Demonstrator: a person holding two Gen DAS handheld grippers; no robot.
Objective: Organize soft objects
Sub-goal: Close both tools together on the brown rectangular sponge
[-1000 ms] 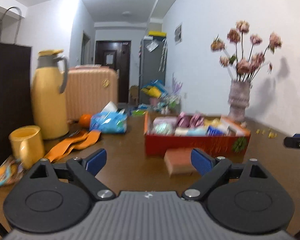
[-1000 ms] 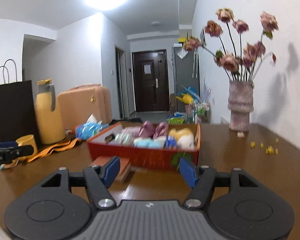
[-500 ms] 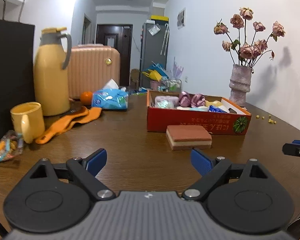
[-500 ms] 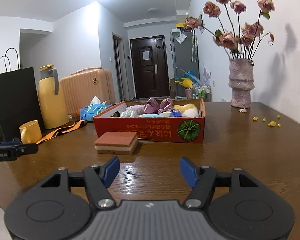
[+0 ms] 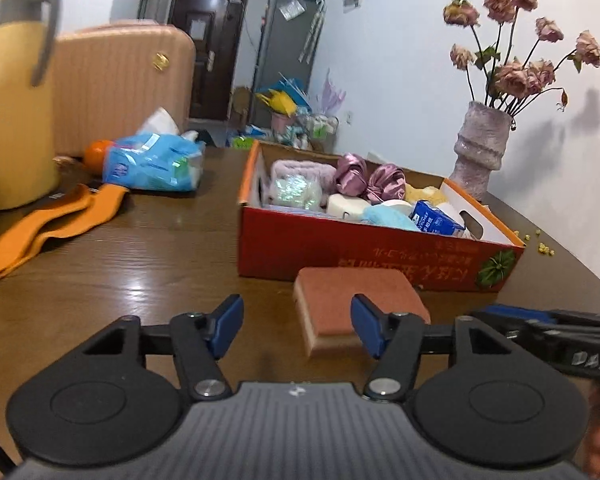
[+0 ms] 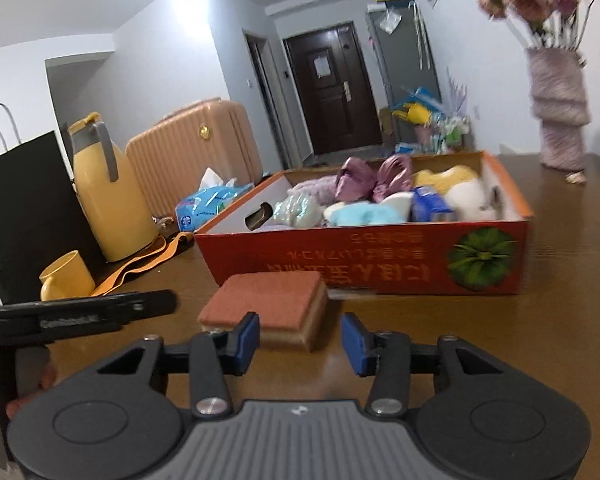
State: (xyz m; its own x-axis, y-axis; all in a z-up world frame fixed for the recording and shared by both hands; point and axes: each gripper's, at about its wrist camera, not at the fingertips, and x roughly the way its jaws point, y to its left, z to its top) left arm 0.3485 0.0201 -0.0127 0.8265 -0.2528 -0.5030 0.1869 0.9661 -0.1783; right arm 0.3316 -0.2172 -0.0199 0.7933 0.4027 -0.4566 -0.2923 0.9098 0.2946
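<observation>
Both sets of fingers point(image 5: 297, 328) point(image 6: 299, 338) closing on nothing, short of sponge point(image 6: 266, 306) ahead; risk of crowding, shoving it against box point(image 6: 380, 256).

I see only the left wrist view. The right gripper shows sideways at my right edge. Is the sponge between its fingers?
Observer: Not gripped. In the right wrist view the right gripper has its jaws closing, and the sponge lies just ahead of the pads, untouched.
Operator: Thank you. What stands left of the thermos? My view is cut there.
Observer: A yellow mug, in front of a black paper bag.
</observation>
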